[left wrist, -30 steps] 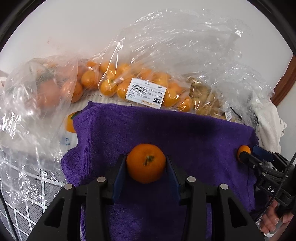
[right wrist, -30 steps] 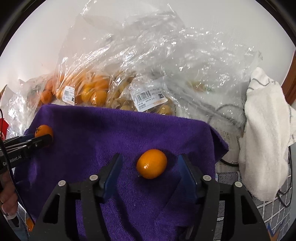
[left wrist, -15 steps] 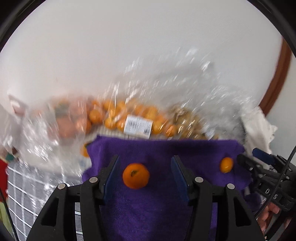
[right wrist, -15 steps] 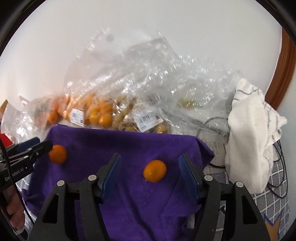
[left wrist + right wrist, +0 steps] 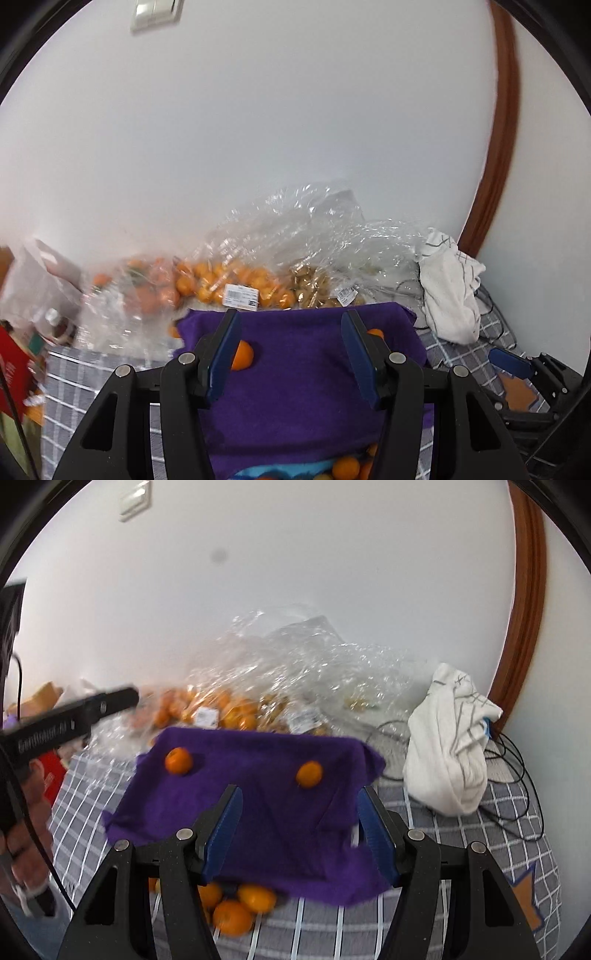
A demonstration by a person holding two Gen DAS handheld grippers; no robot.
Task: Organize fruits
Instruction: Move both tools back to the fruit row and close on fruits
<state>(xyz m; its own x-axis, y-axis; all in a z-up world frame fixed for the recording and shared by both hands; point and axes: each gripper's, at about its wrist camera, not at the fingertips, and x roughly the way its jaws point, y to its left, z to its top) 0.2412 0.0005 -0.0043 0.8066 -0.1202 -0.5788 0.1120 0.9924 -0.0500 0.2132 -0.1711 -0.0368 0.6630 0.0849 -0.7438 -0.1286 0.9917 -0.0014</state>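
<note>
Both grippers (image 5: pixel 290 352) (image 5: pixel 301 834) higher, agape, empty

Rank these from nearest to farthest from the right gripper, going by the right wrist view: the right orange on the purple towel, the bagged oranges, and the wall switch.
1. Right orange, on the purple towel just beyond the jaws.
2. Bagged oranges, behind the towel's far edge, left of centre.
3. Wall switch, high on the wall, upper left.
</note>
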